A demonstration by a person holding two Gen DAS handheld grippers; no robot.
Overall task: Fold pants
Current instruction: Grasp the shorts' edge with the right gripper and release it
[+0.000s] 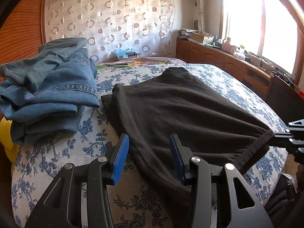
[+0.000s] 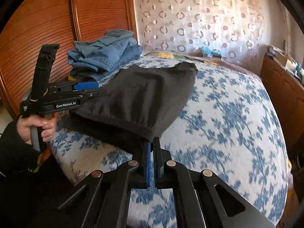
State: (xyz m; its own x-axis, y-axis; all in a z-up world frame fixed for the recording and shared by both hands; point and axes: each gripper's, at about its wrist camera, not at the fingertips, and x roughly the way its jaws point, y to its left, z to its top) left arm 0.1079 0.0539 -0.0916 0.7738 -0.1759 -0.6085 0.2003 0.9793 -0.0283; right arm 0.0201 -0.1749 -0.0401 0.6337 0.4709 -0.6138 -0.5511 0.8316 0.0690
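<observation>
Black pants (image 1: pixel 180 104) lie folded on the flowered bedspread (image 1: pixel 57 152). My left gripper (image 1: pixel 149 148) stands open over their near left edge, with the cloth lying loose between its blue pads (image 1: pixel 121 152). In the right wrist view a hand (image 2: pixel 38 127) holds that left gripper (image 2: pixel 95 91) at the pants' (image 2: pixel 148 95) left side. My right gripper (image 2: pixel 152 144) is shut on the near right corner of the hem, which is lifted slightly off the bed. From the left wrist view the right gripper (image 1: pixel 279 135) pinches that hem corner at the far right.
A pile of folded blue jeans (image 1: pixel 53 95) sits at the back left of the bed, close to the pants. A wooden slatted wardrobe (image 2: pixel 47 28) stands to the left. Along the right runs a low wooden cabinet (image 1: pixel 218 57) with clutter under a bright window.
</observation>
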